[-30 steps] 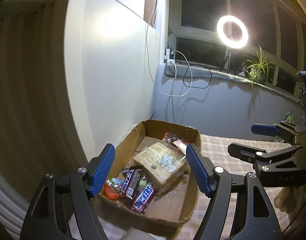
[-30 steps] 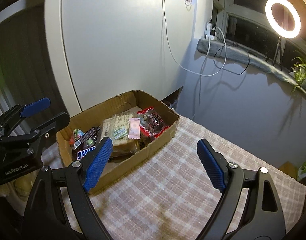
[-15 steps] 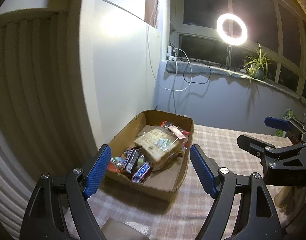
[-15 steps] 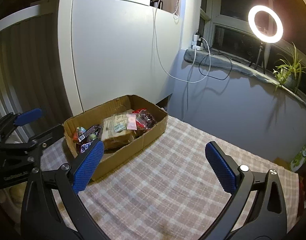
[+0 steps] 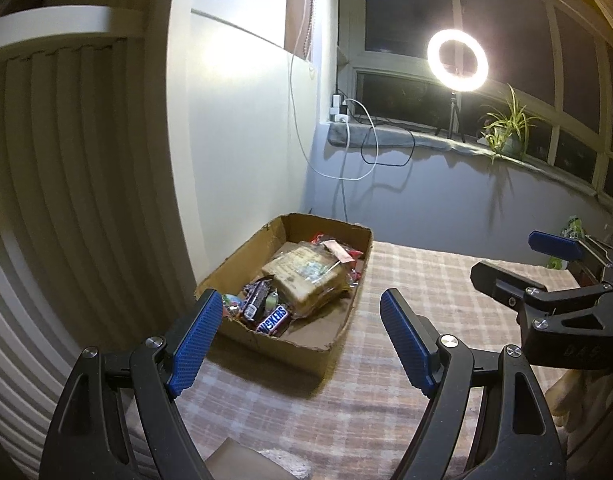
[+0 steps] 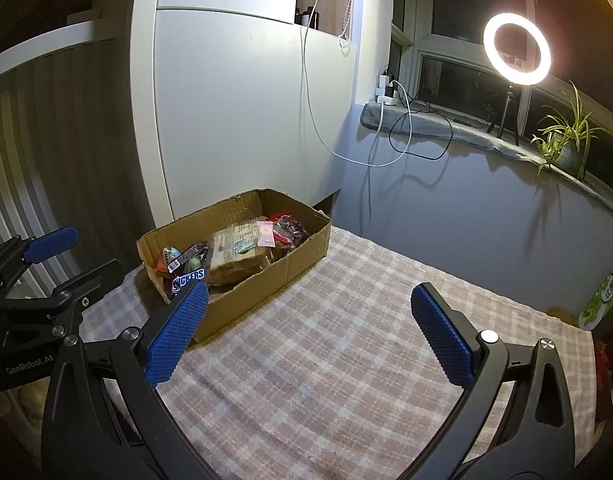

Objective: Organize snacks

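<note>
Snacks [image 6: 234,246] in box [image 6: 266,280], box on cloth [image 6: 346,340] at wall-side corner.

White cabinet [image 6: 242,120], dark window [image 5: 402,8], glowing ring light [image 6: 516,49], checked tablecloth [image 6: 346,340]

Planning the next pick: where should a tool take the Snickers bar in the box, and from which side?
Grip the Snickers bar across its narrow width at mid-length, coming from above. It lies flat on top at the near end of the cardboard box, with the walls and neighbouring wrappers probably blocking a side approach. Both tools are open and empty.
</note>
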Demonstrator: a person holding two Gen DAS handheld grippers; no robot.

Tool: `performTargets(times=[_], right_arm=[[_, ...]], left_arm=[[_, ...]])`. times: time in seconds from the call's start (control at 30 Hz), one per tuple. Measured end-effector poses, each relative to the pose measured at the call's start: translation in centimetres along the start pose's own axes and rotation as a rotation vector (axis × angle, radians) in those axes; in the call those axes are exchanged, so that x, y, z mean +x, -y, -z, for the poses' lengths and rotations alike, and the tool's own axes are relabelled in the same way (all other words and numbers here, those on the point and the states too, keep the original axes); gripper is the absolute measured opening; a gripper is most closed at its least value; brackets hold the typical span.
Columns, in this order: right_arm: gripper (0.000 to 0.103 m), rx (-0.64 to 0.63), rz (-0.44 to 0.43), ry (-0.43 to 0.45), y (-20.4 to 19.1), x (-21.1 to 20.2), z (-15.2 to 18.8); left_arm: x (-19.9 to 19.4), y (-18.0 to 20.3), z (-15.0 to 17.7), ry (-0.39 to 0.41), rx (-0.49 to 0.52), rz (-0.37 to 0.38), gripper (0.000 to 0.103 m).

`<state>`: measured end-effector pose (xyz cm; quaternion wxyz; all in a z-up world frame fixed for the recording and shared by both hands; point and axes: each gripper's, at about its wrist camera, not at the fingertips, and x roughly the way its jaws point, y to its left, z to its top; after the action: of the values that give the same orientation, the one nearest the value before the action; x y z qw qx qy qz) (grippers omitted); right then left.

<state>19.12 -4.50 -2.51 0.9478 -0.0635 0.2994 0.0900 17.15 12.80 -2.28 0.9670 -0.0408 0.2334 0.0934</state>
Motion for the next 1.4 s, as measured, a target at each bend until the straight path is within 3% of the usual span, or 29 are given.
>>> performTargets(times=[1.4], right_arm=[[0.103,0.007,0.017,-0.003,0.47,-0.63,0.51]], left_arm=[[-0.71,0.17,0.09,0.026,0.004,-0.018,0.081]])
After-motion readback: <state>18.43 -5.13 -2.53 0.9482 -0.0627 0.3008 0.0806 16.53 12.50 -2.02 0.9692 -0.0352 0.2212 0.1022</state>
